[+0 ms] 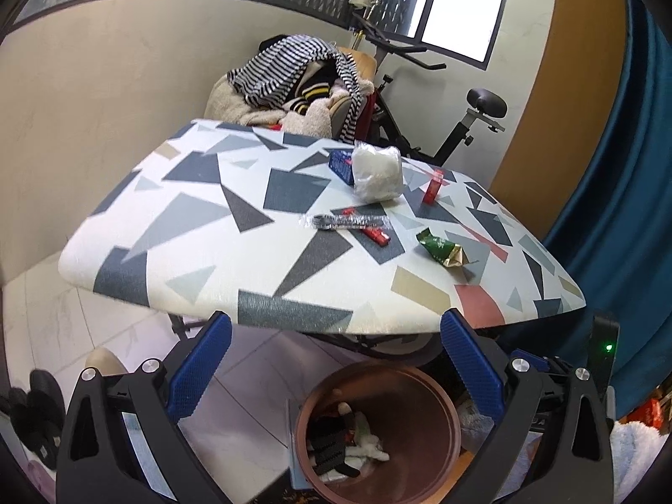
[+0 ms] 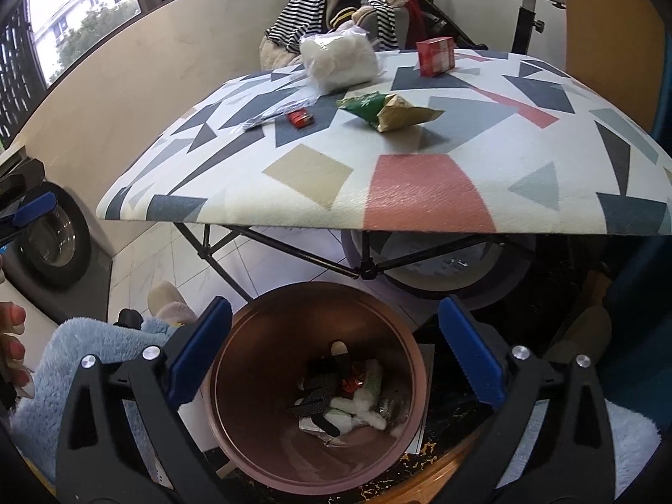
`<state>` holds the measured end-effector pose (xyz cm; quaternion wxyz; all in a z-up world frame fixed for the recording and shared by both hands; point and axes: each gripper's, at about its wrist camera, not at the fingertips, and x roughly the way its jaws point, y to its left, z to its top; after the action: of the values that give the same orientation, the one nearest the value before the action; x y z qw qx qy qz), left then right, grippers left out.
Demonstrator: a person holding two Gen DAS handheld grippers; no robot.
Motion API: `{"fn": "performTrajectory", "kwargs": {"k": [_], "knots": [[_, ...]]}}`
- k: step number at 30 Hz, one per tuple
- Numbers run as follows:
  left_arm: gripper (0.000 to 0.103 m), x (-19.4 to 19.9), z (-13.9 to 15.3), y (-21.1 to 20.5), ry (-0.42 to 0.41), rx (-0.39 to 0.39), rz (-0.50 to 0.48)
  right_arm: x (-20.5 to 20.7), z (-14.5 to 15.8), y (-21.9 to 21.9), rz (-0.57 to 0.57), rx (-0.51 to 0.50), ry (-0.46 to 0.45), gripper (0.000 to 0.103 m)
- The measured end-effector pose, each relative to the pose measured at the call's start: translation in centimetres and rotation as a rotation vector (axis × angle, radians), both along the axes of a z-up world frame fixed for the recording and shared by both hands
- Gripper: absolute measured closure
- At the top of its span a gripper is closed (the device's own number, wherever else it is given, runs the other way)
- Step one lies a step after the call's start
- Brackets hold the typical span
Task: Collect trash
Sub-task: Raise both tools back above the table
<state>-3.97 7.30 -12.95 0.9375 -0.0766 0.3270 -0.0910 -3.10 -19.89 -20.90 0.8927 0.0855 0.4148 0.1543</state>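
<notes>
Both grippers hang over the copper-brown bin point(image 2: 315, 382) on the floor, just off the near edge of the patterned worktop point(image 2: 420, 193). Right gripper point(image 2: 334, 350): jaws spread wide, nothing between them, the bin mouth straight beneath. Left gripper point(image 1: 336, 361): jaws likewise wide apart and empty, the bin low in its view.

Bin already holds scraps: something black, white wads, a red bit.

Trash left on the worktop:
- Green-and-gold snack wrapper point(image 2: 388, 111), nearest the front edge, right of centre. Crumpled foil, likely very light, springy and slick; best pinched across a raised fold, not the flat.
- Small red packet point(image 2: 300, 118), left of the wrapper. Flat, thin; probably needs taking by an edge.
- Clear-wrapped utensil point(image 1: 344, 221), lying partly over the red packet's far end in the left view. Stiff core, slippery film; grip mid-length.
- White plastic bag point(image 2: 338, 61), farther back. Soft, bulky, compressible; a wide bite on the bunched top should serve.
- Red box point(image 2: 436, 55), far right. Rigid card, light; grip across the narrow faces.
- Blue box point(image 1: 341, 164), behind the bag; largely hidden.
</notes>
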Motion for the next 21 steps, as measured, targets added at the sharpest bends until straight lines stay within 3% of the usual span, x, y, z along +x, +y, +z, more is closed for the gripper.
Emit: {"fn": "performTrajectory", "kwargs": {"k": [13,21], "knots": [[0.006,2.1,1.0,-0.9,-0.034,0.098,-0.023,1.8,1.8,-1.8,-0.017,-0.066,-0.038,0.006],[0.006,3.7,0.8,-0.7,-0.041,0.122,-0.017,4.9,3.4,-3.1,-0.004,-0.118,-0.078,0.006]]}}
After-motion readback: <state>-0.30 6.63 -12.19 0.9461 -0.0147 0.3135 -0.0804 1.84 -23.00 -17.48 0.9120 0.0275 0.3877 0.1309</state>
